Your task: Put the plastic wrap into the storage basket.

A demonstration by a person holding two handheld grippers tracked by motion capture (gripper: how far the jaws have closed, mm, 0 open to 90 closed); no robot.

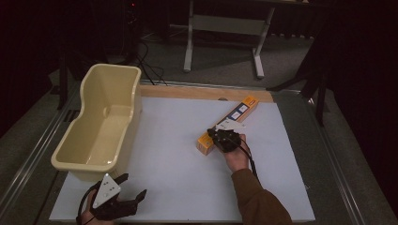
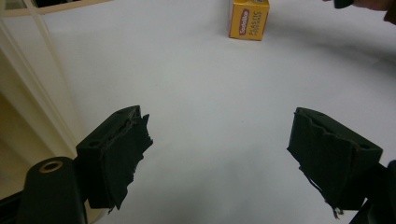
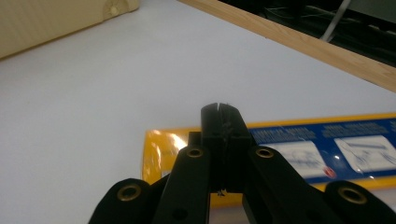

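Right claw (image 3: 219, 112), jaws pressed together and empty, over the near end of a long yellow box (image 1: 227, 125) with blue label, lying flat mid-table (image 1: 178, 154). Left claw (image 2: 219, 149) wide apart, empty.

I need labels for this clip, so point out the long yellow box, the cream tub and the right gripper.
long yellow box (image 1: 244, 108): high view, far blue-labelled end.
cream tub (image 1: 89, 80): high view, far rim.
right gripper (image 3: 219, 108): right gripper view, tips of its shut jaws.
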